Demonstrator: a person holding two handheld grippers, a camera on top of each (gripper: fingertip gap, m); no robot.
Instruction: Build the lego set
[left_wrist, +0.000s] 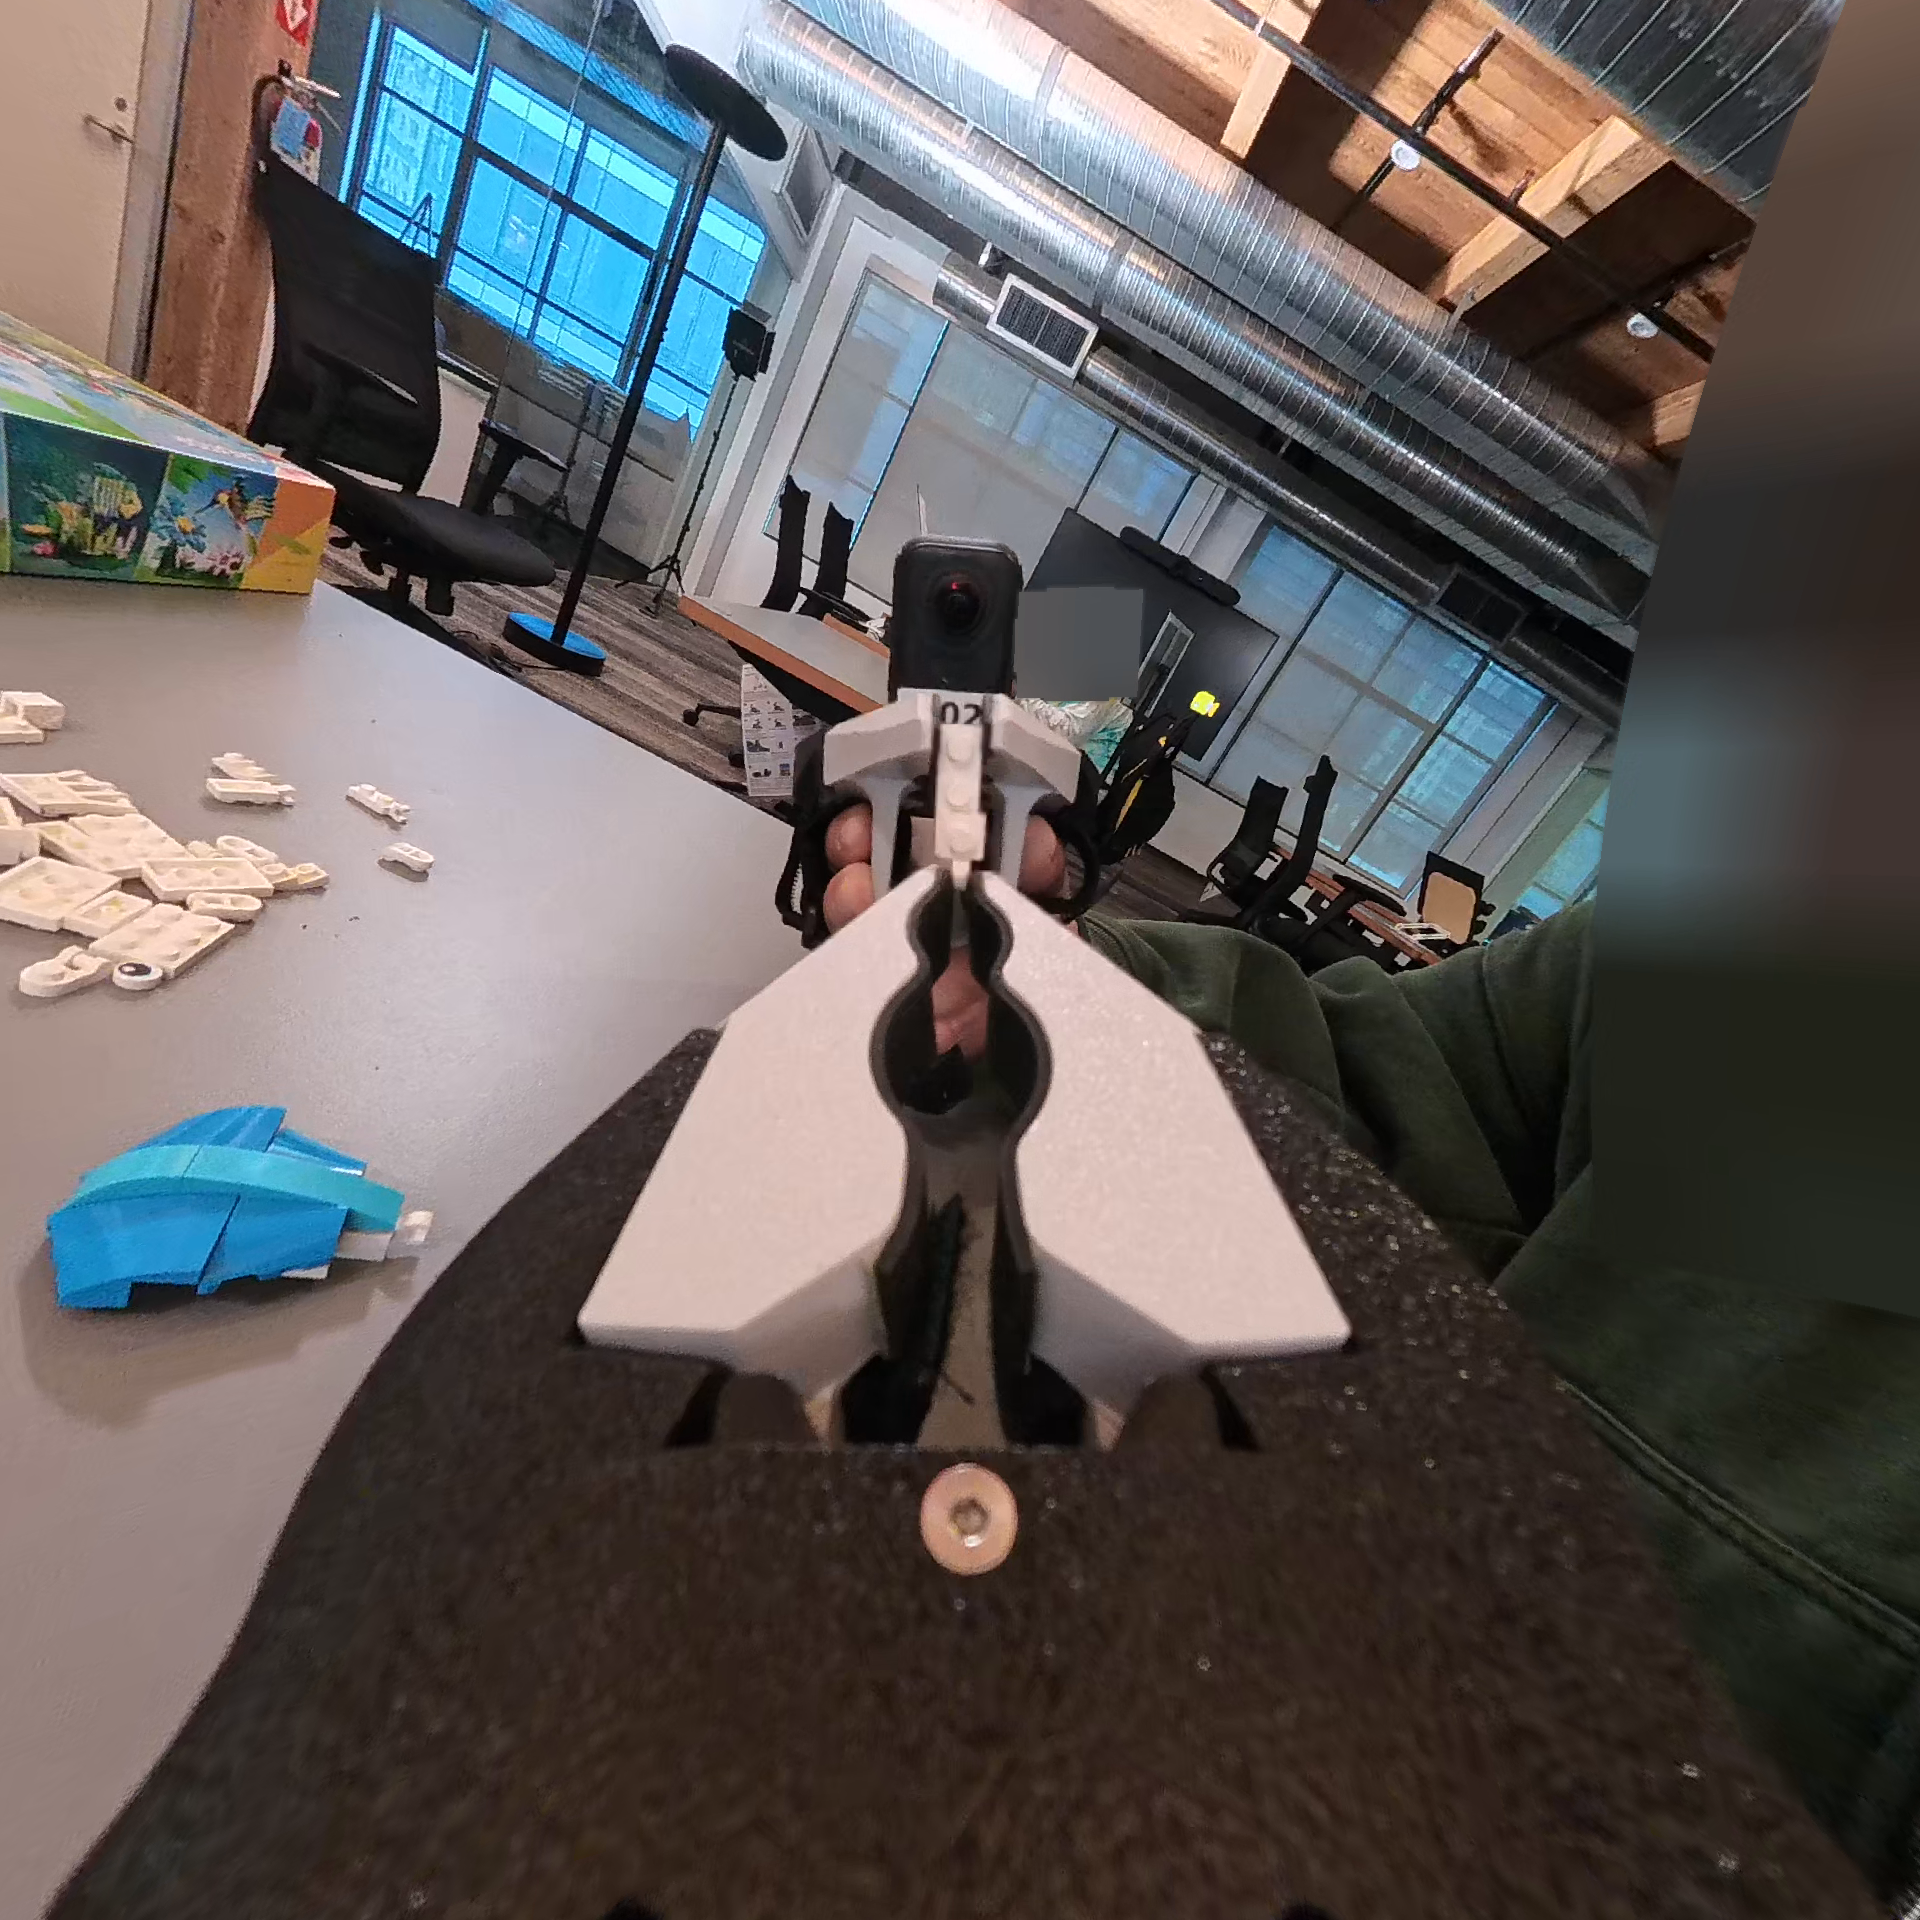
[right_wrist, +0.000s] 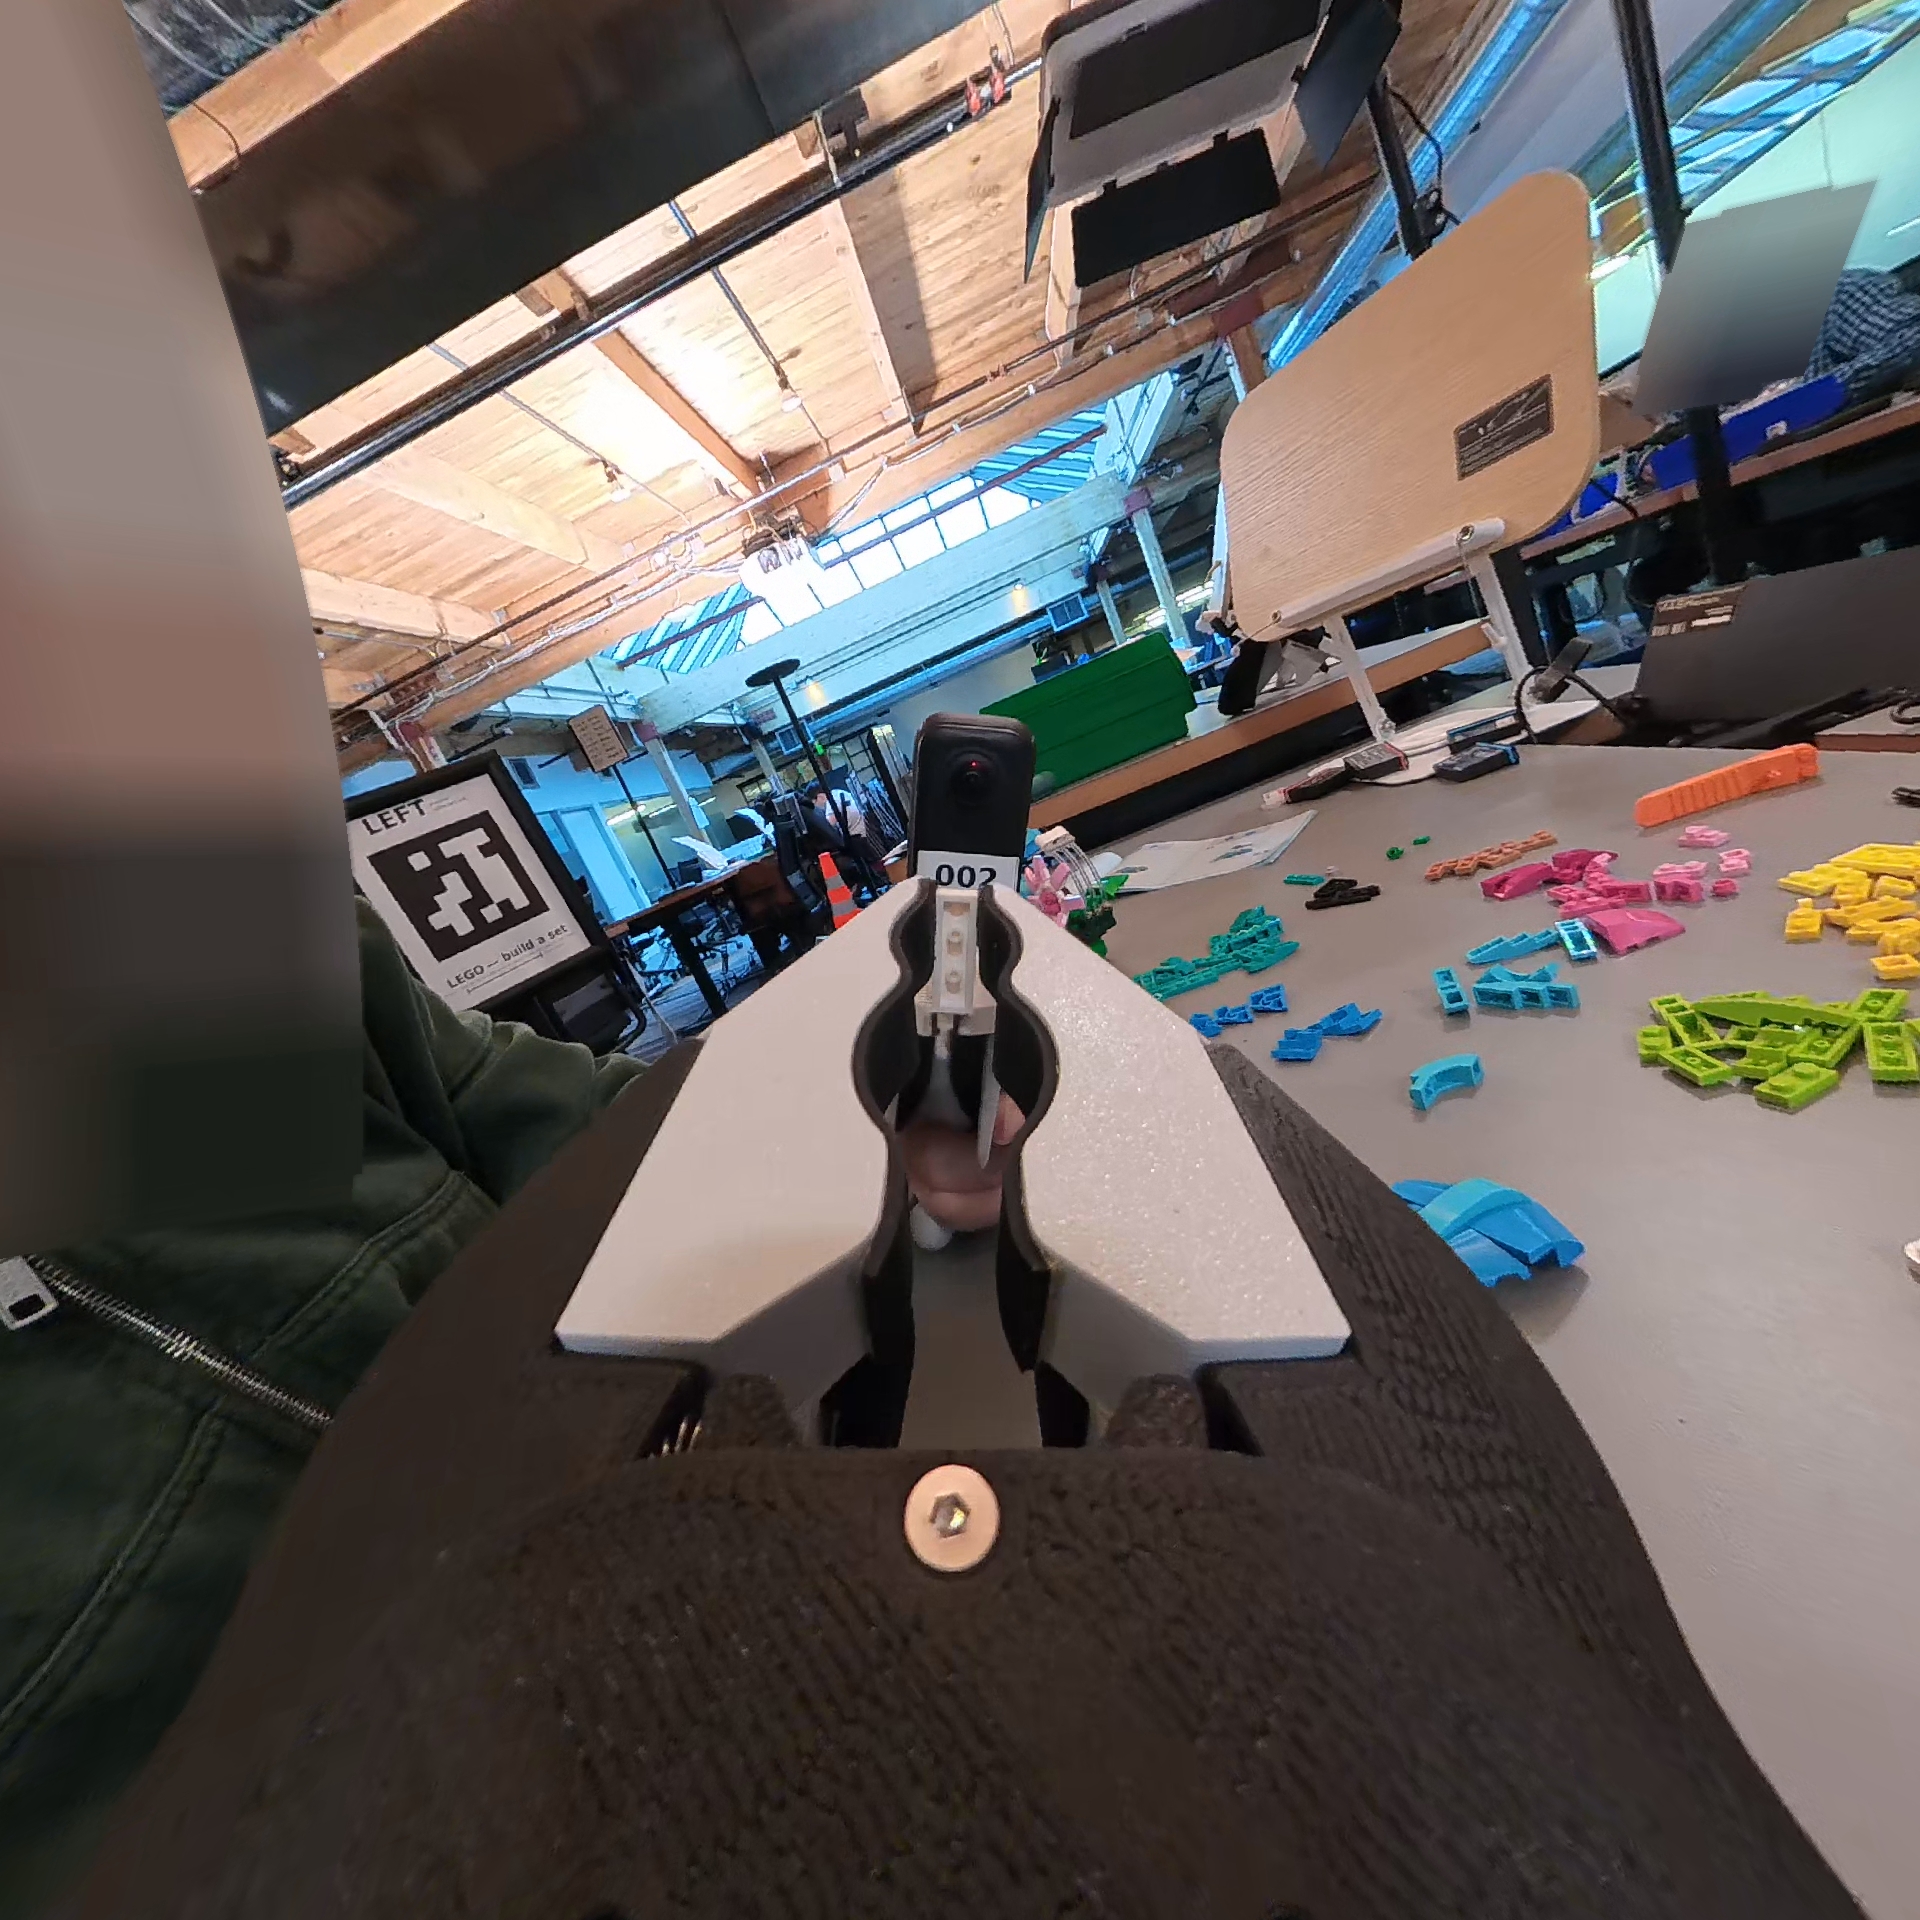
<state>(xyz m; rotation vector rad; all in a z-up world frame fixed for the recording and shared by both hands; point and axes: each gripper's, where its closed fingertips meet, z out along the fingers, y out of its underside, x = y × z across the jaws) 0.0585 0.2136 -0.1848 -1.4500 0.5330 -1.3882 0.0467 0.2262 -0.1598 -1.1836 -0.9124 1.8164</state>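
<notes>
Two grippers meet nose to nose above the grey table, left to right:
- Printed set box at the far left edge.
- Loose white pieces lie scattered and unattached; nearer, a blue sub-assembly is already clipped together.
- Left gripper: tips together, apparently nipping a thin white tab at the near end of the plate.
- Right gripper faces it, clamped on a white studded plate, with a finger on each long edge. Its own view shows the plate's underside at the fingertips.
- Plate and tab are in mid-air, not on the table.
- Right of that, sorted piles sit untouched: teal, blue, pink, lime, yellow, plus an orange separator tool.
</notes>
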